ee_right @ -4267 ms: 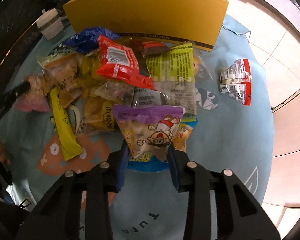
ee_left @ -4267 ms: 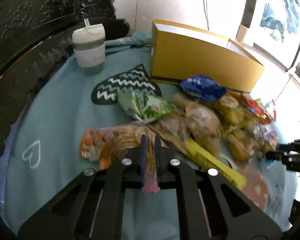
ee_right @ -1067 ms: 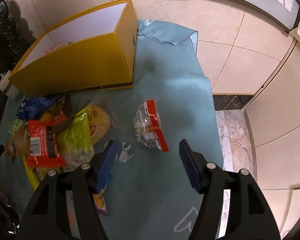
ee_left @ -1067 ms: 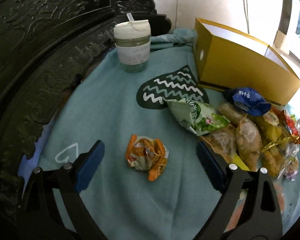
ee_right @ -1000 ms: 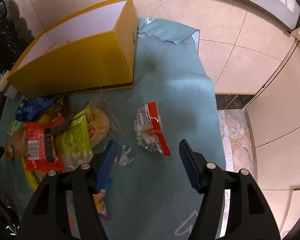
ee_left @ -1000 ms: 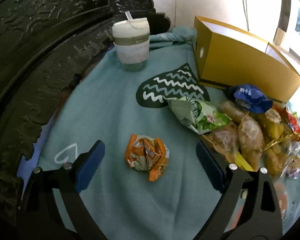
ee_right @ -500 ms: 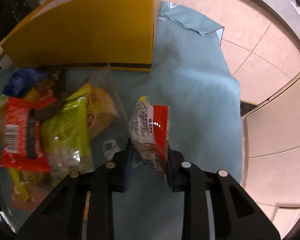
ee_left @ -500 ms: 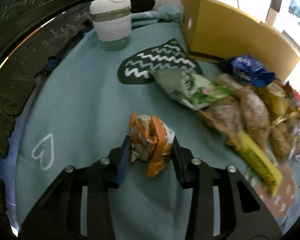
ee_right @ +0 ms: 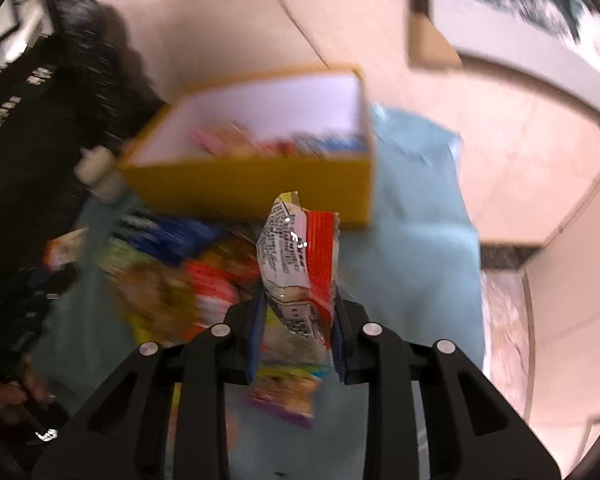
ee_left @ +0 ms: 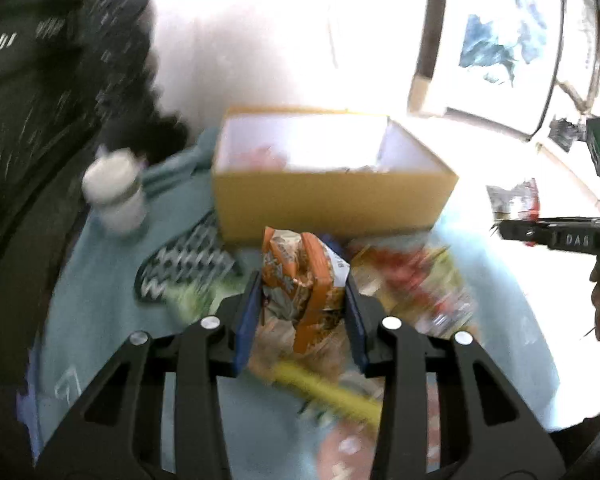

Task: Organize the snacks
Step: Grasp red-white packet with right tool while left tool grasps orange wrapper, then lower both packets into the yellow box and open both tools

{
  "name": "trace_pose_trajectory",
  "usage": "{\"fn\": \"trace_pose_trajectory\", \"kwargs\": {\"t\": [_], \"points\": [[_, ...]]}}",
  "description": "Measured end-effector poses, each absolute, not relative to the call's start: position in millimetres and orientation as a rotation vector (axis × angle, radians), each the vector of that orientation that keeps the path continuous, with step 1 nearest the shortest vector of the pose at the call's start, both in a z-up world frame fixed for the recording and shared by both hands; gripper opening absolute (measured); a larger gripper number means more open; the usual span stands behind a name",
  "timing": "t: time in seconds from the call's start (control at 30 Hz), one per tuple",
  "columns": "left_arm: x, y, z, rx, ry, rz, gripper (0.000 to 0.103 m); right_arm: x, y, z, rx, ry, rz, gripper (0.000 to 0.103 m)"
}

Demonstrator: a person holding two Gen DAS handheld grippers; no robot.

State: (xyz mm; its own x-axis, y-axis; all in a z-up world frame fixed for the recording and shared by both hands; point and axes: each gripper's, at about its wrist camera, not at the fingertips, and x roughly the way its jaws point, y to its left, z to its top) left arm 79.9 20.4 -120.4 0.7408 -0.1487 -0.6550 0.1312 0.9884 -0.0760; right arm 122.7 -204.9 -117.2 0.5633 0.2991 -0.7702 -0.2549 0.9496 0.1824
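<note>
The left gripper (ee_left: 302, 304) is clamped on the orange snack packet (ee_left: 300, 280); both blue pads press the packet's sides, and the packet stands upright between them, clear of the cloth. In the left wrist view the packet appears in front of the near wall of the yellow box (ee_left: 332, 200), above the blurred snack pile (ee_left: 412, 284) on the teal cloth (ee_left: 100, 312). The white lidded cup (ee_left: 114, 196) stands to the left of the box.

The right gripper (ee_right: 298, 320) is clamped on the red-and-white snack packet (ee_right: 298, 256), which rises upright from between the pads and appears just before the box's near wall (ee_right: 260, 188). Packets already lie inside the box, but blur hides what they are. The right gripper and its packet also show at the right edge of the left wrist view (ee_left: 516, 200).

One second earlier both grippers stood wide open above their packets, which lay on the cloth. Half a second earlier the jaws had closed on the packets at cloth level. Now both packets are lifted off the cloth, and the open top of the box has come into view from both wrists.
</note>
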Motion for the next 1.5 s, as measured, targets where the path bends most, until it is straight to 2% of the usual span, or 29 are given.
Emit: {"fn": "trace_pose_trajectory", "kwargs": {"t": [0.2,0.5,1.1,1.17,1.2,1.23,1.27,1.5], "points": [[106.2,-14.3,-70.5,-0.007,0.663,-0.185,0.039,120.6,-173.8,-60.9,0.024,0.818,0.398,0.028],[146.8,-21.2,-25.5,0.027,0.598,-0.151,0.039,134.9,-159.3,-19.5,-0.015,0.741,0.381,0.028],[230.2,-23.8,-18.9,0.071,0.586,-0.118,0.04,223.8,-165.7,-6.7,-0.055,0.711,0.341,0.029],[250.3,-23.9,-23.3,0.068,0.594,-0.103,0.048,246.3,-166.1,-11.0,-0.031,0.738,0.364,0.031],[261.0,-22.2,-28.5,0.049,0.611,-0.105,0.083,261.5,-166.7,-15.2,-0.012,0.76,0.367,0.044],[272.7,-19.3,-36.8,0.046,0.639,-0.083,0.095,274.7,-168.4,-20.2,-0.006,0.785,0.346,0.053],[276.9,-16.7,-41.4,0.056,0.643,-0.059,0.095,281.2,-170.0,-22.8,-0.009,0.798,0.316,0.058],[253.4,8.7,-60.5,0.051,0.671,-0.013,0.095,264.5,-193.2,-53.0,0.005,0.839,0.281,0.059]]}}
